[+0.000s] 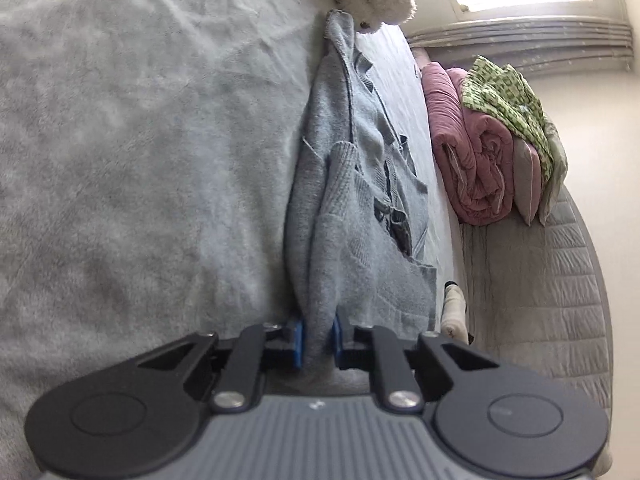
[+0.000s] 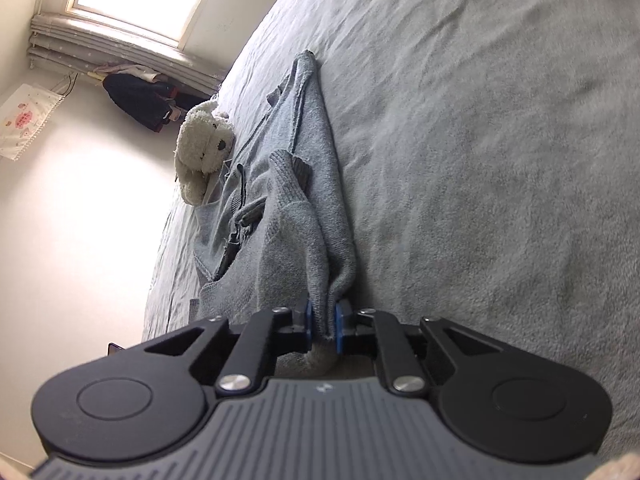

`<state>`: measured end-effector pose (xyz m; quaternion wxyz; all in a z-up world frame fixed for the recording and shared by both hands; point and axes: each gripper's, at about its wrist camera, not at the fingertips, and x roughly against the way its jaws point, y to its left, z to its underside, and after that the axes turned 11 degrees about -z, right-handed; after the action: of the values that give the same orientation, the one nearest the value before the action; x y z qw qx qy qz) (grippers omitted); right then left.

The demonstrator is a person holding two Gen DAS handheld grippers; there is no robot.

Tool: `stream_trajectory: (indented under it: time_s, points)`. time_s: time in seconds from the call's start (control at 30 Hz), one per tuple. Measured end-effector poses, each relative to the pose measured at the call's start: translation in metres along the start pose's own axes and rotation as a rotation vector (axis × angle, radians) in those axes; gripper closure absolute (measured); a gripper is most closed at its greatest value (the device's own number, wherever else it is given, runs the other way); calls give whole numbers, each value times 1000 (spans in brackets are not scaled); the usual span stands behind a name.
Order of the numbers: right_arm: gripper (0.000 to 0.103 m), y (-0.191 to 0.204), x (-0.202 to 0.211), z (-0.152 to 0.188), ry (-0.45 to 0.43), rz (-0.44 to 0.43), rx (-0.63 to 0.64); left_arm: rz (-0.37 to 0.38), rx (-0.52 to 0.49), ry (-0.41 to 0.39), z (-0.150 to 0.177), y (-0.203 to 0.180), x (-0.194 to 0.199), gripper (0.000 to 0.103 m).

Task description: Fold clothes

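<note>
While the grey knit sweater (image 1: 352, 216) lies bunched on the grey bed blanket (image 1: 140, 160), the left tongs (image 1: 319, 340) pinch a fold of its near edge between blue pads. Likewise the right tongs (image 2: 322, 326) clamp another fold of the sweater (image 2: 288, 216). Beyond both tongs sits a white plush dog (image 2: 204, 148); a rolled pink quilt (image 1: 472, 148) lies past the left tongs.

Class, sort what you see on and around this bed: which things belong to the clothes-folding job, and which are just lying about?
In the job:
grey sweater
left gripper
right gripper

Lying about:
plush toy
pink quilt
green cloth
dark clothes
</note>
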<state>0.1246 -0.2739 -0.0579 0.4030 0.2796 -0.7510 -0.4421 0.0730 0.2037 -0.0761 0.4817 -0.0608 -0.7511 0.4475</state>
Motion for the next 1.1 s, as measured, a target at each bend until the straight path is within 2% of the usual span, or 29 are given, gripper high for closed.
stream_trajectory:
  time_s: [0.2,0.37,0.5,0.8,1.1]
  points:
    - [91,18,10,2,-18,-20,-13,-4,13,6,4,-12,16,92]
    - [91,32,22,11,-15,-27,-15,-25,75,43,6,-14,32,92]
    - [91,39,35,24,-15,-33,-63,-27,98,78,17,-13,50,92]
    - [91,51,76,72,-45,-59,-180,2,135,115,67,-1,102,92]
    - [89,53,117,121,-106,-138,-309,84,182,128,117,12,137,92]
